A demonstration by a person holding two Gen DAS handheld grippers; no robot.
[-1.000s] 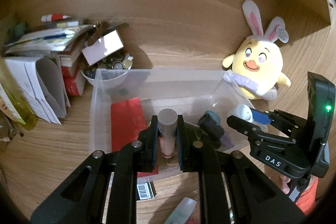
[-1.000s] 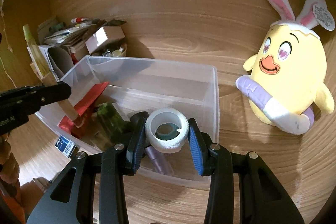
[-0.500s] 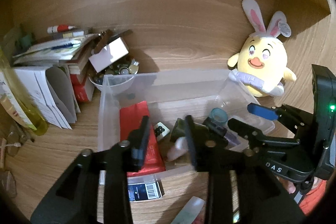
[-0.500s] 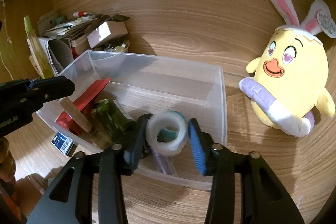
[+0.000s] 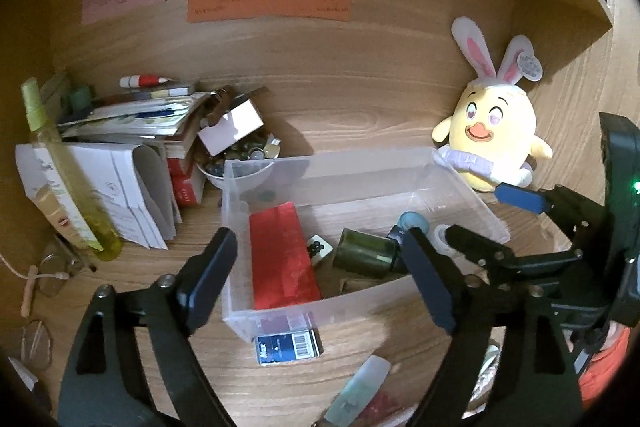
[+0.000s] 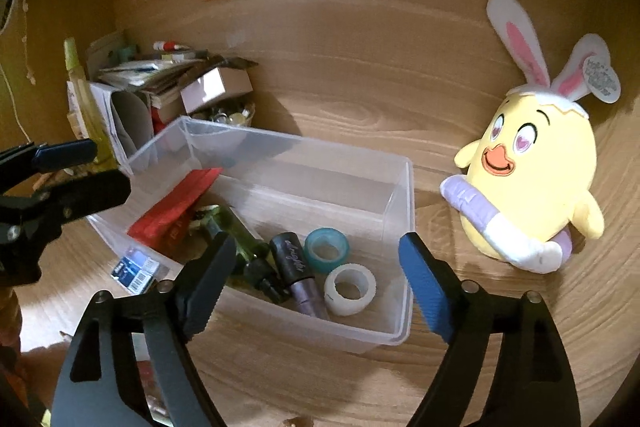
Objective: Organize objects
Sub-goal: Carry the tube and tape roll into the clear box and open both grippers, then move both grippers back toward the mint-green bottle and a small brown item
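Left wrist view: left gripper (image 5: 320,277), lower centre of the frame, jaws spread wide after just opening, nothing between the pads. Clear bin (image 5: 464,183) on the counter (image 5: 360,367), centre. In the bin: red packet (image 5: 282,259) at the left side; small white tile (image 5: 319,247) just beside it; green bottle (image 5: 364,253) lying on its side at centre; teal tape roll (image 5: 414,219) toward the right. Blue box (image 5: 289,345) with a barcode, on the counter against the bin's near wall. Right gripper (image 5: 484,223), right of the frame, jaws spread over the bin's right end. Plush chick (image 5: 494,135) with rabbit ears, upper right, behind the bin. Stack of books and papers (image 5: 132,131), left. Bowl (image 5: 236,173) of small items, behind the bin's left corner. Yellow spray bottle (image 5: 66,179), far left.

Right wrist view: right gripper (image 6: 316,277), lower centre, jaws spread wide after just opening, holding nothing. White tape roll (image 6: 350,289) lying free in the bin (image 6: 404,227), near its front wall, below and between the open jaws. Teal tape roll (image 6: 326,250) just behind it, touching or nearly so. Black-capped tube (image 6: 294,271) beside both rolls, to their left. Green bottle (image 6: 234,229) and red packet (image 6: 176,207) further left. Left gripper (image 6: 90,169), left edge, jaws spread. Plush chick (image 6: 532,179), right, apart from the bin.
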